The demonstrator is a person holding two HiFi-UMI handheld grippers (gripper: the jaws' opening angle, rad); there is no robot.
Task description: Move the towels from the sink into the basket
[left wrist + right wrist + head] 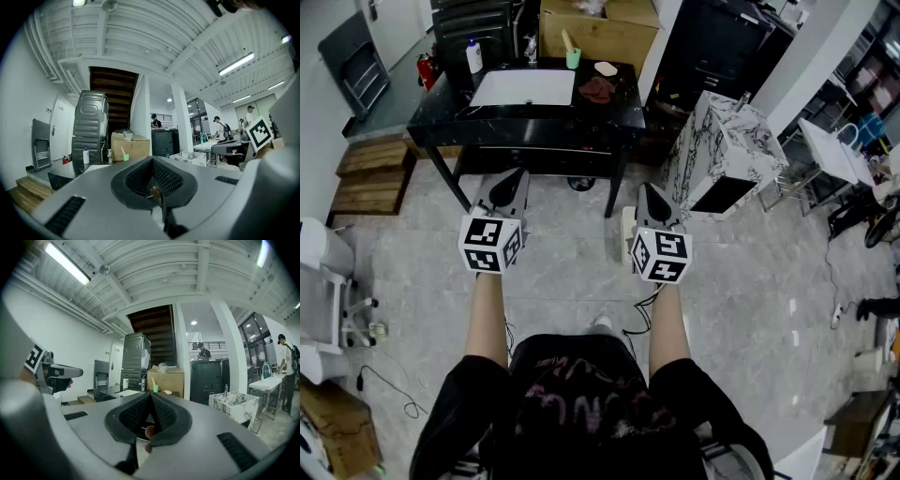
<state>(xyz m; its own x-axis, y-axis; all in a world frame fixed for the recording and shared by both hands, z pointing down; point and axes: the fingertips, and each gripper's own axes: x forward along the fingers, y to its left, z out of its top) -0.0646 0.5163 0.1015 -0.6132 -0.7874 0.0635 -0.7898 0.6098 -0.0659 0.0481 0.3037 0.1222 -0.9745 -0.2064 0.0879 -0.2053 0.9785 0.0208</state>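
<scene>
A crumpled red-brown towel point(598, 89) lies on the black table point(441, 108), just right of the white sink point(523, 88). The marble-patterned basket point(727, 150) stands on the floor to the table's right. I hold both grippers level above the floor, well short of the table. My left gripper point(508, 187) is shut and empty, and its pads meet in the left gripper view point(152, 161). The right gripper point(656, 199) is also shut with nothing in it, its pads together in the right gripper view point(151, 399). The basket point(236, 404) shows at lower right there.
On the table stand a white bottle point(473, 54) and a green cup point(573, 58). A cardboard box point(600, 28) sits behind it, and wooden steps point(370, 173) lie to the left. People stand at desks far off to the right point(218, 126).
</scene>
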